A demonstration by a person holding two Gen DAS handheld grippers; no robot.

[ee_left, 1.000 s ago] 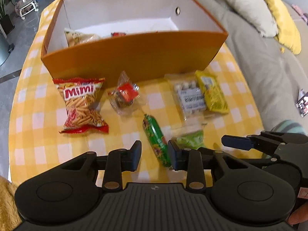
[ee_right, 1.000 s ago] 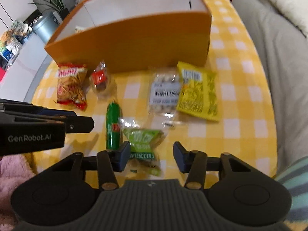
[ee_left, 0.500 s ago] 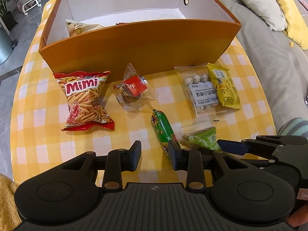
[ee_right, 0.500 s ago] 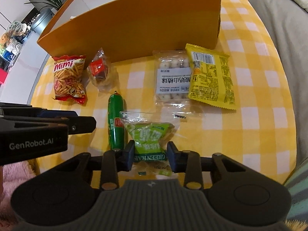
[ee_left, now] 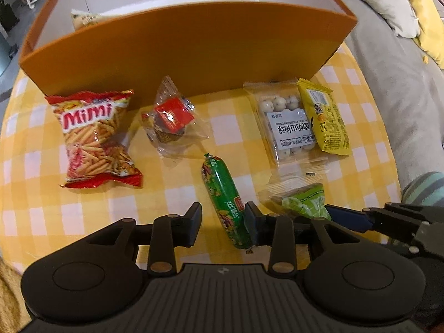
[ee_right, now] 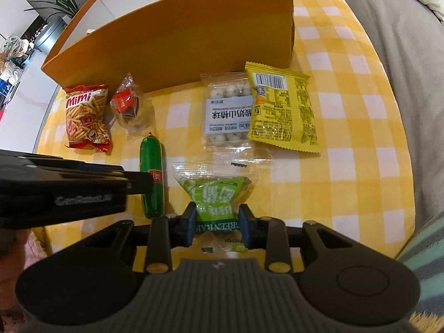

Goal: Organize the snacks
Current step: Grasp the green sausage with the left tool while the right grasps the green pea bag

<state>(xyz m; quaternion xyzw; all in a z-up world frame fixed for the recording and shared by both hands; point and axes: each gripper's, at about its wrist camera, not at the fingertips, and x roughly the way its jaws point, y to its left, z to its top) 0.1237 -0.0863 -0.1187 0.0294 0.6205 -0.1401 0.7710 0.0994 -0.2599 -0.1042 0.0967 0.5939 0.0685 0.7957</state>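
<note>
Beside the orange box (ee_right: 177,47), right gripper (ee_right: 216,223) pinches the green raisin packet (ee_right: 215,198) for boxing; left gripper (ee_left: 223,226) gapes around the green sausage (ee_left: 224,199).

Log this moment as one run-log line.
right gripper: shut on green raisin packet | left gripper: open around green sausage | orange box: behind, two packets inside

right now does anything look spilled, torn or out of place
Nothing stands out. All packets look sealed and lie flat on the tablecloth before the box. The right gripper is closed on the green packet; the left gripper straddles the sausage.
</note>
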